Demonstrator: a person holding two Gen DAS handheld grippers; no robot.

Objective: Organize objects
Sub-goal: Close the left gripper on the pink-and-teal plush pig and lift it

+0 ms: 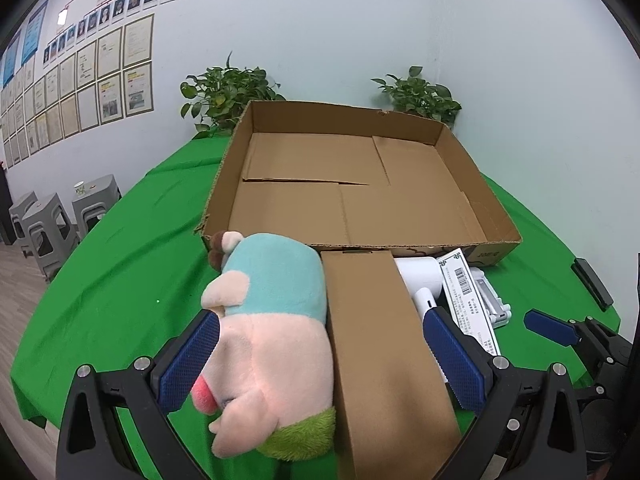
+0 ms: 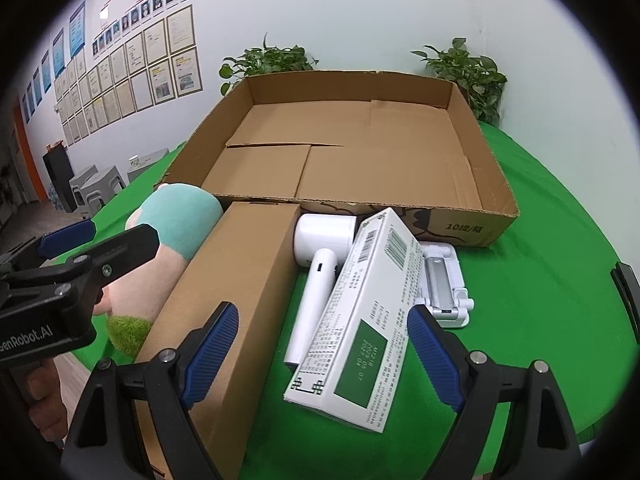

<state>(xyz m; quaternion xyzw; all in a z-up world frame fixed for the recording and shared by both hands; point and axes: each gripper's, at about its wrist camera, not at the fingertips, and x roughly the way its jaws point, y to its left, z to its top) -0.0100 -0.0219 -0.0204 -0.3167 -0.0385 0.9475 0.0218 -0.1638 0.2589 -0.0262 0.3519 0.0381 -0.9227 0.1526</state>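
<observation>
One brown carton [image 1: 384, 360], one plush [image 1: 264, 328], two spread tools [image 1: 320, 360] [image 2: 324, 360]

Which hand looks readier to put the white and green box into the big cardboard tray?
Probably the right. Its tool is open with the white and green box between its fingers; the left tool straddles the plush toy and brown box.

Pink-and-teal plush toy [image 1: 264, 320], green tablecloth [image 1: 120, 264]
</observation>
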